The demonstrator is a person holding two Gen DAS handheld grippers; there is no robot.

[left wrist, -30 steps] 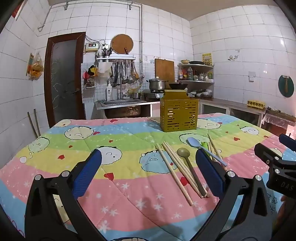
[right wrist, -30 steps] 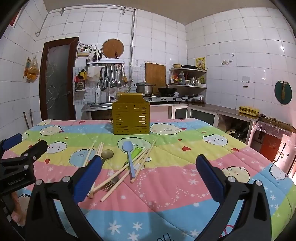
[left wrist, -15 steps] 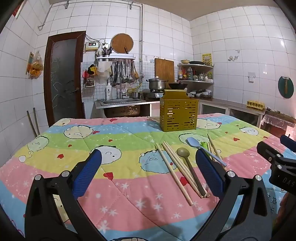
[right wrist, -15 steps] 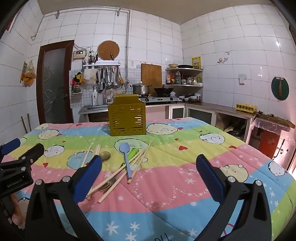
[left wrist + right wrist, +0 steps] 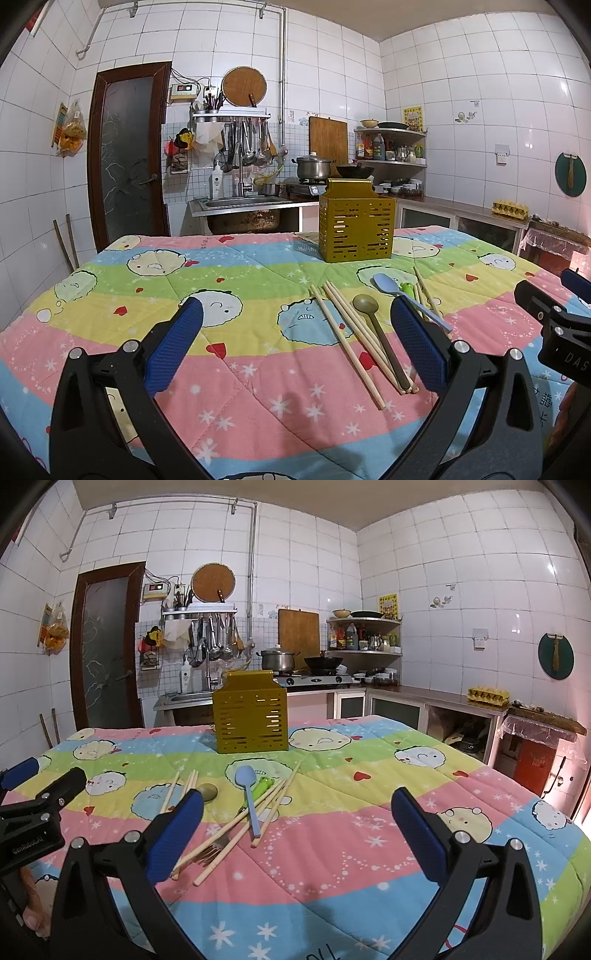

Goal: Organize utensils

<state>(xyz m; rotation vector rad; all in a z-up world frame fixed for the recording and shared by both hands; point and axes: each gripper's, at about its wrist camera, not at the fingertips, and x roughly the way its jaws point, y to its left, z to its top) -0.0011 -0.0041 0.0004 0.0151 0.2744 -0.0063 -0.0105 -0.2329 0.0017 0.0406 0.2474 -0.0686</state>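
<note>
table: kitchen, quilted cover (image 5: 258, 369), i'm hovering
change: i've drifted slightly back, nothing picked
left gripper (image 5: 295, 343): released
right gripper (image 5: 295, 823): released
next: chopsticks (image 5: 347, 332) into holder (image 5: 356, 230)

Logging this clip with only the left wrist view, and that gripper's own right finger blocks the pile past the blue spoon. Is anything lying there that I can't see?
Observer: Yes. The right wrist view shows a fork under crossed chopsticks, tines toward the camera.
Reviewer: I only see an edge of the right gripper. Is it holding anything?
Observer: No. The right gripper is open, fingers wide apart, with nothing between them.
Reviewer: And the green piece by the spoon?
Observer: It is a green handle lying right beside the blue spoon and running down toward the fork; it looks like the fork's own handle.
</note>
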